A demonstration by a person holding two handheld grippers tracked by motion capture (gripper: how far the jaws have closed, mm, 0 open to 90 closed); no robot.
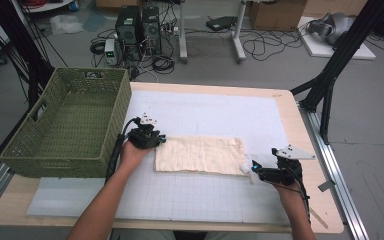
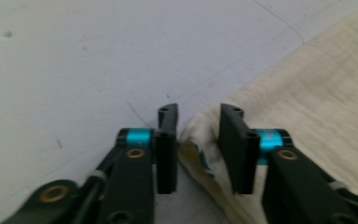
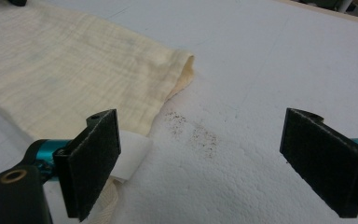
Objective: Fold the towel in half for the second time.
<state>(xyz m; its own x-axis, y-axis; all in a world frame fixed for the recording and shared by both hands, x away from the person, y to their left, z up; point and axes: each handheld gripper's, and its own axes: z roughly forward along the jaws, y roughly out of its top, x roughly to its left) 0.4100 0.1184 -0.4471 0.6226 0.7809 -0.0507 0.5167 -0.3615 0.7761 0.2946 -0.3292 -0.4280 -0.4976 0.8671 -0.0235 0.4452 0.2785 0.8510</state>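
Note:
A cream cloth (image 1: 200, 154) lies folded flat in a long rectangle on the white mat (image 1: 210, 115). My left gripper (image 1: 159, 140) is down at its left end. In the left gripper view the cloth (image 2: 317, 93) has its corner bunched up between the jaws of that gripper (image 2: 198, 128), which stand narrowly apart around it, with a thin gap still showing on the left side. My right gripper (image 1: 252, 169) rests at the cloth's near right corner, jaws wide open (image 3: 200, 154). The cloth (image 3: 65, 70) and its white label (image 3: 133, 156) lie beside the left pad, nothing between the pads.
A green woven basket (image 1: 65, 125) stands on the table's left side, close behind my left gripper. The wooden table edge (image 1: 305, 150) runs along the right. Computers, cables and black stand legs are on the floor beyond the table.

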